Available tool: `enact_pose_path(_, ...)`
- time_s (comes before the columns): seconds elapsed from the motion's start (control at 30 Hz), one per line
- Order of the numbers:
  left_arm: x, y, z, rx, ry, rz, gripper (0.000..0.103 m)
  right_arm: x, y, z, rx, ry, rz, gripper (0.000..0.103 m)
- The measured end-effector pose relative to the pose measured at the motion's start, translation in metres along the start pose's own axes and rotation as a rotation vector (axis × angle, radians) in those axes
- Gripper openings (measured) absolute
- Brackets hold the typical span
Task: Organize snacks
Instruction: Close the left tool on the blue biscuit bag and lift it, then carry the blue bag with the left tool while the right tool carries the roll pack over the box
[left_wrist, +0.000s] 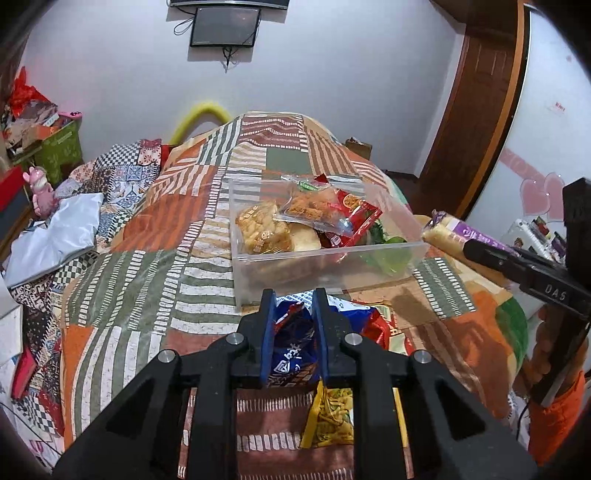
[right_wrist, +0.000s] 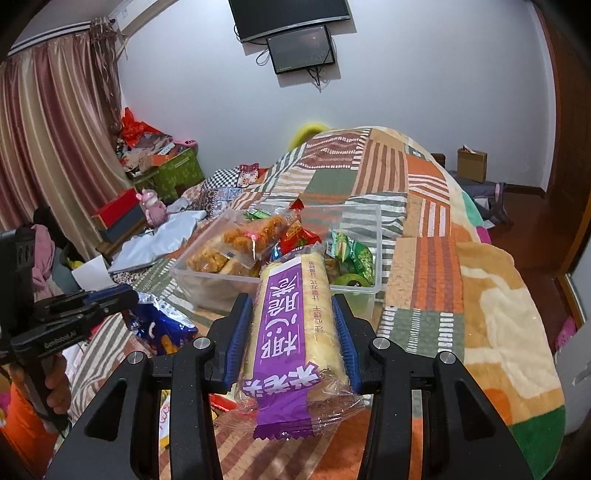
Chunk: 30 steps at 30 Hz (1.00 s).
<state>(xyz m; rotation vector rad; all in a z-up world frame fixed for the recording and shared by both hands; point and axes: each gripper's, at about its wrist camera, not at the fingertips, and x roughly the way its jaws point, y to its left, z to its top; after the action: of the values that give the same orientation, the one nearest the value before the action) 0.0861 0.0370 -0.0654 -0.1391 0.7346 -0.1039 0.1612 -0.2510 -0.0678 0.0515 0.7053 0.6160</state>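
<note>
A bed covered by a patchwork blanket (left_wrist: 155, 236) in orange, green and cream stripes carries everything. A clear plastic rectangular box (left_wrist: 325, 266) stands directly on the blanket, near its middle. On the near side of the box, some loose snack packets lie on the blanket: a yellow packet (left_wrist: 332, 421) and a red packet (left_wrist: 380, 325). At the left side of the bed a white plastic bag (left_wrist: 55, 236) lies on a second, checkered quilt (left_wrist: 122, 173)

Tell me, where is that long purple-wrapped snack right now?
In the right wrist view, the purple-wrapped snack is pinched between the right gripper's blue fingers, raised just in front of the clear plastic bin.
</note>
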Motion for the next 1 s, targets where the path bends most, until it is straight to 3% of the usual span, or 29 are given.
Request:
enact_pose_path(0.07, 0.002, -0.002, -0.003, 0.012, 0.005, 0.026, 0.029, 0.003, -0.001, -0.001, 0.000, 0.008, 0.003, 0.040)
enact_pose_path(0.13, 0.006, -0.001, -0.007, 0.015, 0.020, 0.029, 0.079, 0.005, -0.001, -0.003, 0.000, 0.017, 0.004, 0.040)
enact_pose_path(0.2, 0.013, 0.002, -0.014, 0.009, 0.031, 0.019, 0.097, 0.007, -0.003, -0.005, 0.004, 0.024, 0.008, 0.040)
enact_pose_path(0.3, 0.031, 0.004, -0.021, 0.034, 0.075, 0.059, 0.098, 0.009, -0.004, -0.006, 0.010, 0.033, 0.011, 0.040)
enact_pose_path(0.43, 0.059, 0.019, -0.030, -0.024, 0.161, 0.053, 0.098, 0.010, -0.004, -0.005, 0.004, 0.036, 0.006, 0.040)
enact_pose_path(0.6, 0.095, 0.036, -0.038, -0.133, 0.282, -0.021, 0.097, 0.011, -0.006, -0.004, 0.010, 0.032, 0.004, 0.040)
enact_pose_path(0.77, 0.095, 0.041, -0.038, -0.174, 0.253, -0.040, 0.090, 0.015, -0.008, -0.005, 0.018, 0.042, 0.006, 0.040)
enact_pose_path(1.0, 0.077, 0.032, -0.038, -0.115, 0.194, -0.001, 0.078, 0.014, -0.009, -0.005, 0.019, 0.043, 0.004, 0.040)
